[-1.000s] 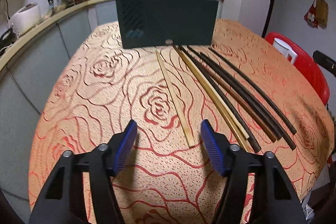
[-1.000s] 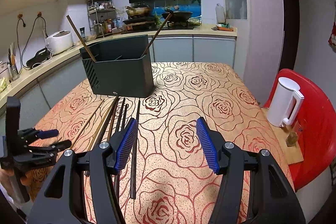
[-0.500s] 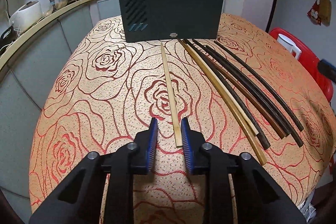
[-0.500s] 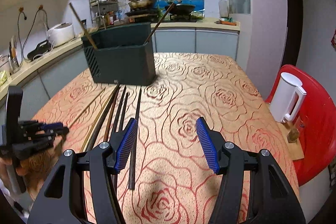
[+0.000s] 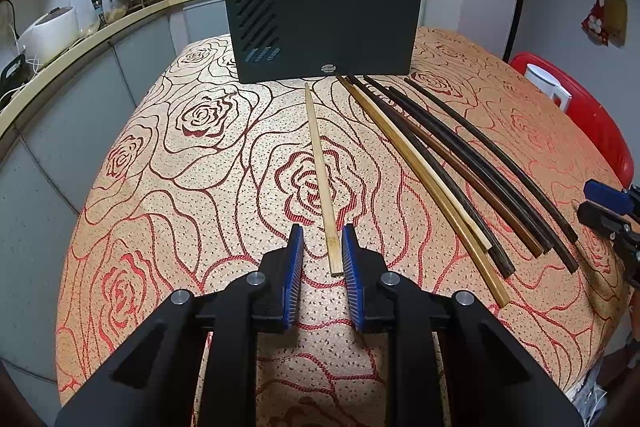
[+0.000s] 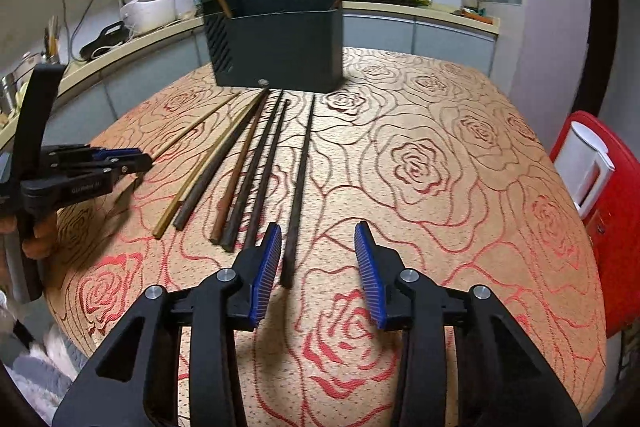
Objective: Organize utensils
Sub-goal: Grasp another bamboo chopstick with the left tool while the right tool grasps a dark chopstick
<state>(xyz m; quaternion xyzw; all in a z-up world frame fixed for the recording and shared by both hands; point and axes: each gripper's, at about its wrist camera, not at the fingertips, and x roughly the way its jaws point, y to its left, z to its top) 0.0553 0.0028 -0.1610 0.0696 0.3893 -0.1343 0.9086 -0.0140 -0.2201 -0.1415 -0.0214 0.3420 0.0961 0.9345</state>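
Note:
A dark utensil holder [image 5: 324,27] stands at the table's far side with two chopsticks in it; it also shows in the right wrist view [image 6: 280,43]. A pale bamboo chopstick [image 5: 322,175] lies alone. My left gripper [image 5: 320,247] is narrowly open, its pads either side of that chopstick's near end without clamping it. Several dark and tan chopsticks [image 5: 460,167] lie to the right. My right gripper [image 6: 316,255] is open over the near end of the rightmost dark chopstick [image 6: 300,183], which lies close to its left pad.
The table wears a rose-patterned cloth [image 5: 192,163]. A red chair with a white kettle [image 6: 588,167] stands at the right. A kitchen counter with a rice cooker [image 6: 148,11] runs behind. The left gripper shows in the right wrist view [image 6: 80,171].
My left gripper narrowed from wide open and came down to the pale chopstick's near end. My right gripper moved forward and left toward the rightmost dark chopstick.

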